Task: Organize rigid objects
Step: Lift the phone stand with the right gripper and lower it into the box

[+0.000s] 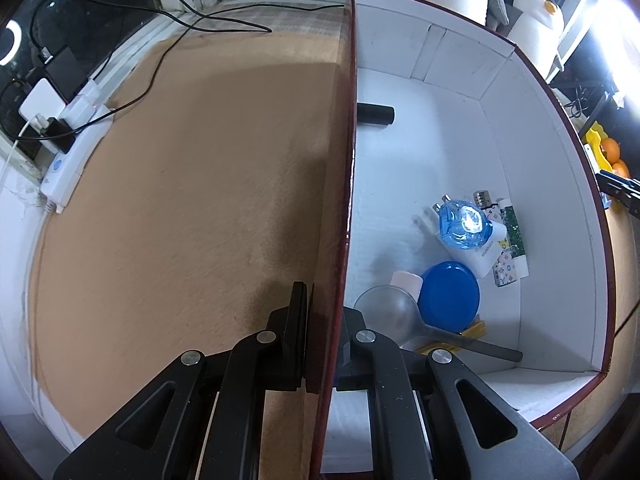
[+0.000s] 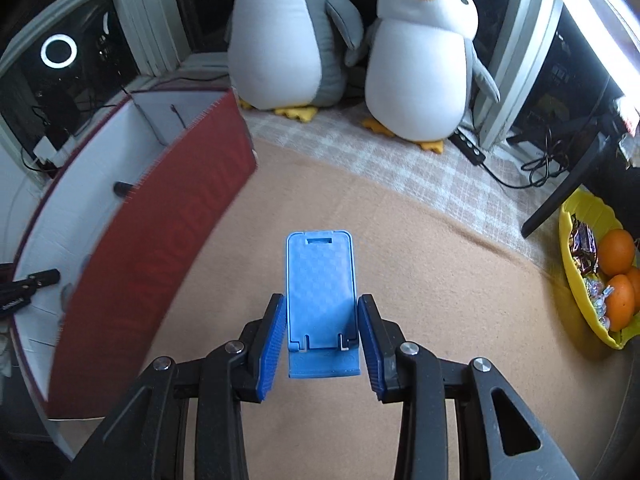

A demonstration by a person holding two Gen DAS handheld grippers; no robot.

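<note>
- Jaws of the right gripper (image 2: 320,338) are seen pinching a light-blue folding phone stand (image 2: 320,300) by its two side edges; the stand is held clear above the tan table cover (image 2: 420,280).
- Jaws of the left gripper (image 1: 322,340) are pressed together on the near left wall of the red box (image 1: 352,160), one finger outside and one inside, so the box is judged to be steadied.
- Inside the box, a magnifying glass (image 1: 384,314), a blue round lid (image 1: 450,294), a clear blue bottle (image 1: 464,224) and, farther back, a black cylinder (image 1: 376,114) are already gathered.
- The carry step is judged to be in hand: the stand must be brought left over the red wall, lowered onto bare white floor, then released.
- Beyond the table, two penguin plush toys (image 2: 420,60) are seen.
</note>
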